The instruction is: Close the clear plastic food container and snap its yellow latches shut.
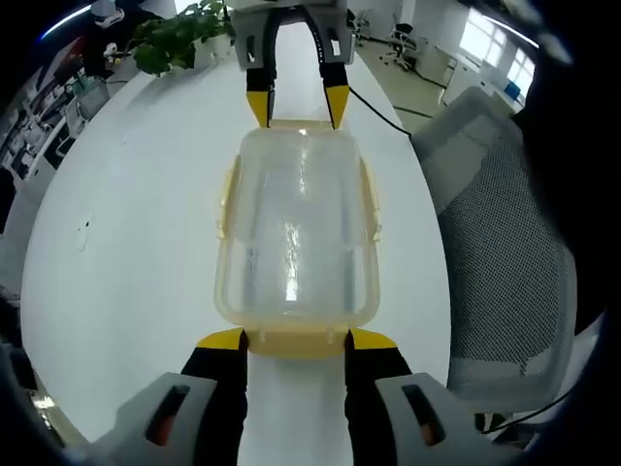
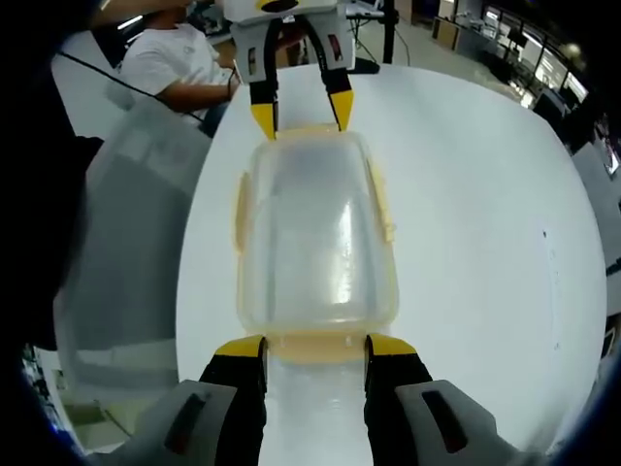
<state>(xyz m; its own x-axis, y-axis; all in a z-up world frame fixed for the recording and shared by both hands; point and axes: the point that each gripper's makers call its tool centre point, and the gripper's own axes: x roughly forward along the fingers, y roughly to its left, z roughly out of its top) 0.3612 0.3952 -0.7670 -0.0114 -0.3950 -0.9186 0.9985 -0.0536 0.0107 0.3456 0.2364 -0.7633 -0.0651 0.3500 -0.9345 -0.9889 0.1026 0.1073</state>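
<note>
The white worktop [image 1: 126, 243] stretches ahead of both grippers, with a mesh chair [image 1: 495, 252] off to the left gripper's right side and a leafy plant [image 1: 179, 34] far ahead of it on its left. The clear plastic food container [image 1: 296, 228] sits lid-on directly between the two grippers, which face each other across its length. The left gripper [image 1: 296, 340] has its jaws spread moderately, straddling the near yellow end latch [image 1: 296, 342], tips touching or just short of the container's end. In the right gripper view, the right gripper [image 2: 315, 347] stands the same way at the opposite end, jaws apart either side of its own latch [image 2: 315, 348]; neither gripper is holding anything. Yellow side latches [image 1: 370, 199] run along both long edges and look slightly flared out, so I judge them not yet snapped. To do this step well, each gripper should press its end latch down and in toward the container wall, the two acting against each other so the box cannot slide; then the side latches follow. A person in a white shirt [image 2: 175, 58] sits beyond the worktop. No brand, label or writing can be read anywhere.
</note>
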